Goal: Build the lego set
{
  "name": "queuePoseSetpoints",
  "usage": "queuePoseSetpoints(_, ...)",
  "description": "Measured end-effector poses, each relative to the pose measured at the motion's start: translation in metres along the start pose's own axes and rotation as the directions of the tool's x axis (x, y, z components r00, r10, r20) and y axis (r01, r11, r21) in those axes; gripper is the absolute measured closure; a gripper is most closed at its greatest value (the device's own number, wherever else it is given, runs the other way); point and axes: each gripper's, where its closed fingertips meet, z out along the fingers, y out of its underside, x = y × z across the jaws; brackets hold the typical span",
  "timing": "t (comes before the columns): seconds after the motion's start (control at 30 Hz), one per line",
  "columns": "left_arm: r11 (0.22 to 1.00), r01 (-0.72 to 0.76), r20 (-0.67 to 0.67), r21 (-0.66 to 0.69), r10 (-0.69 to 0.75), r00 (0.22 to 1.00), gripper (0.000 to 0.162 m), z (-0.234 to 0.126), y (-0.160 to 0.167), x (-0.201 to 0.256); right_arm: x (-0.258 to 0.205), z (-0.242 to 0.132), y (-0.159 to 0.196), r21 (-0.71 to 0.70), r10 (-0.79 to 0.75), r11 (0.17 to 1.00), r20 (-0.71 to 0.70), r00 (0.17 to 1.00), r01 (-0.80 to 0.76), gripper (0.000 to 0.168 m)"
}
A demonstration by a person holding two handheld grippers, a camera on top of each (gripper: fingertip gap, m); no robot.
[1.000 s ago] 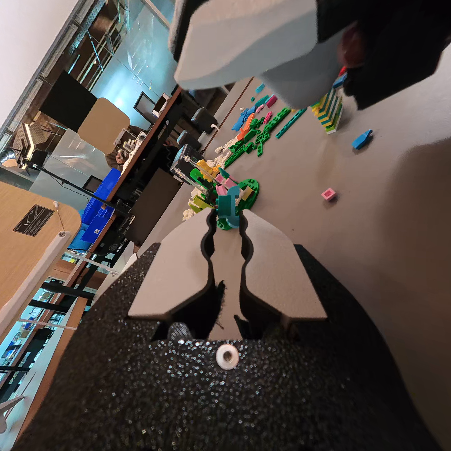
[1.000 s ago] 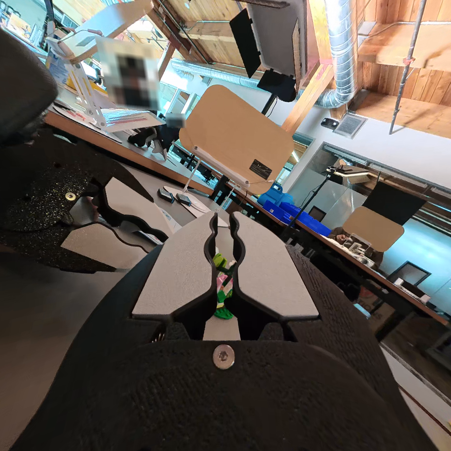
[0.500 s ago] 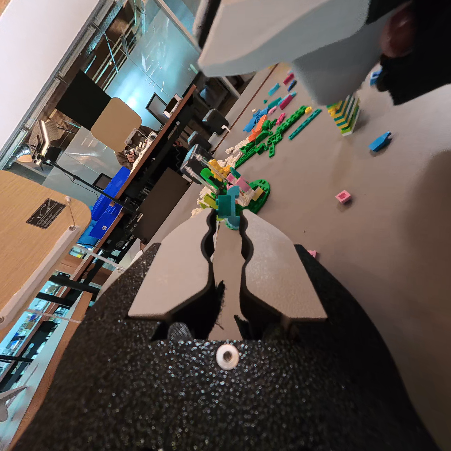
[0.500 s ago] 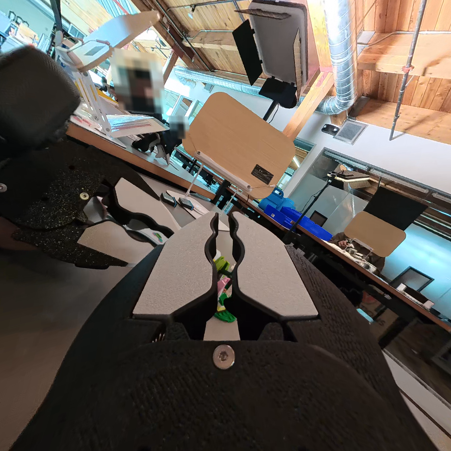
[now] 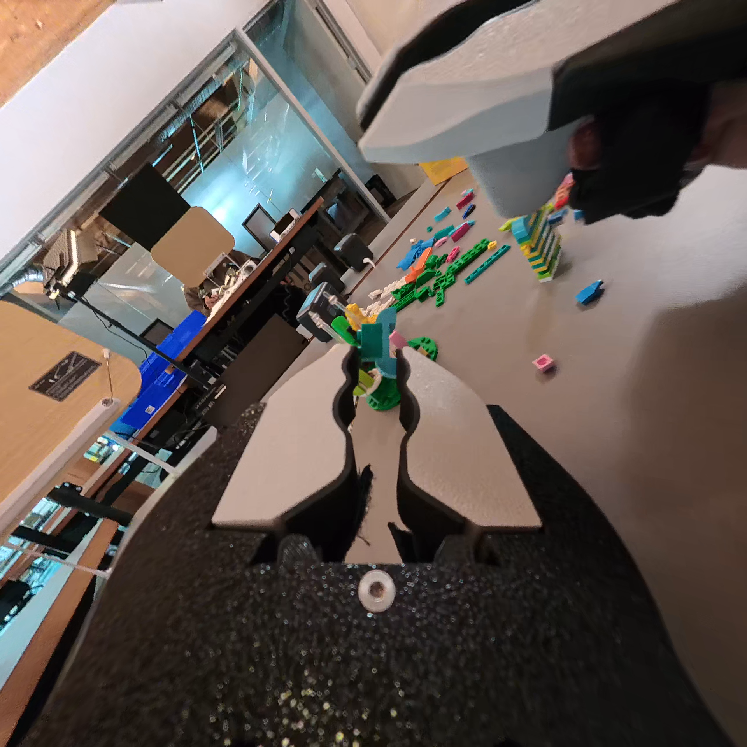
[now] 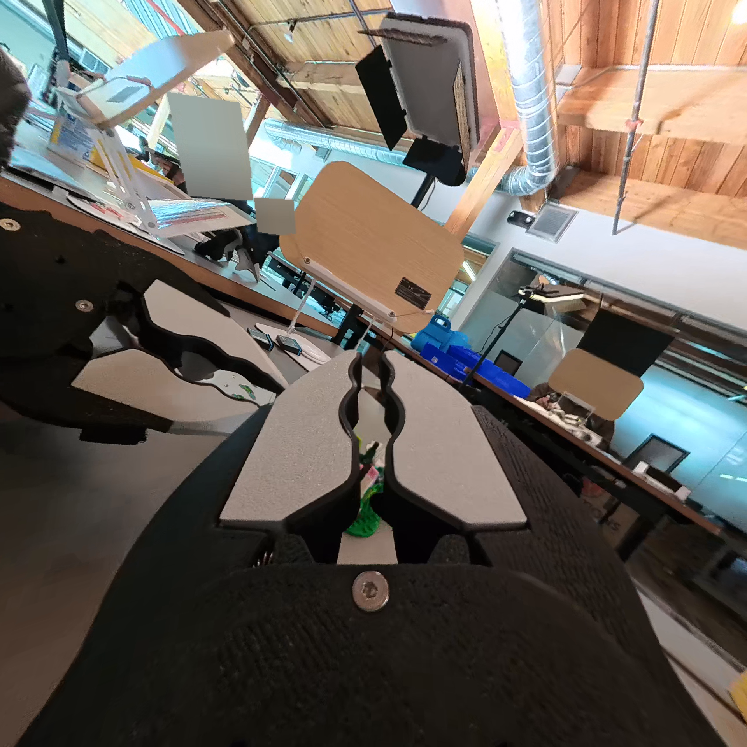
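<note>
Left tongs [image 5: 376, 359] clamped on teal brick [image 5: 378, 343]; right tongs [image 6: 370, 359] nearly together, grip unclear. Seat brick square onto model [image 5: 382, 394], 6 o'clock.

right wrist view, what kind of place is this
Probably an open workshop or lab-style office. Long desks run in rows, a studio light panel hangs on a stand, and bare ducting crosses a timber ceiling. Glass-walled rooms sit behind.

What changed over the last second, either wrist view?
The left gripper closed in on the teal-and-green lego piece, which now sits between its fingertips instead of ahead; grip unclear. The right gripper tilted upward, its jaw gap unchanged. The striped brick stack and loose bricks stayed put.
</note>
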Motion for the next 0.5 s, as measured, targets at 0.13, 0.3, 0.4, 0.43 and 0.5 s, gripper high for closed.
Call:
queuePoseSetpoints(0.13,0.999,-0.038,-0.02,0.013,0.038,0.999,0.145,-0.002,-0.004,0.007,-0.002,0.0,-0.002,0.007,-0.026,1.0,0.0,1.0,0.026,0.162)
queuePoseSetpoints(0.3,0.999,-0.037,0.0,0.026,0.037,0.999,0.145,-0.006,-0.006,0.004,0.001,-0.002,-0.004,0.02,-0.041,0.999,-0.026,0.999,0.041,0.162)
queuePoseSetpoints(0.4,0.999,0.044,0.096,-0.002,-0.044,0.994,0.145,-0.01,0.002,-0.018,0.013,-0.003,-0.006,0.029,-0.041,0.999,-0.083,0.996,0.044,0.162)
queuePoseSetpoints(0.43,0.994,0.112,0.123,-0.001,-0.112,0.986,0.145,-0.012,0.006,-0.027,0.018,-0.004,-0.006,0.027,-0.037,0.999,-0.1,0.994,0.04,0.162)
queuePoseSetpoints(0.5,0.966,0.26,0.166,0.006,-0.257,0.952,0.144,-0.017,0.018,-0.046,0.028,-0.004,-0.005,0.022,-0.027,0.999,-0.135,0.991,0.031,0.163)
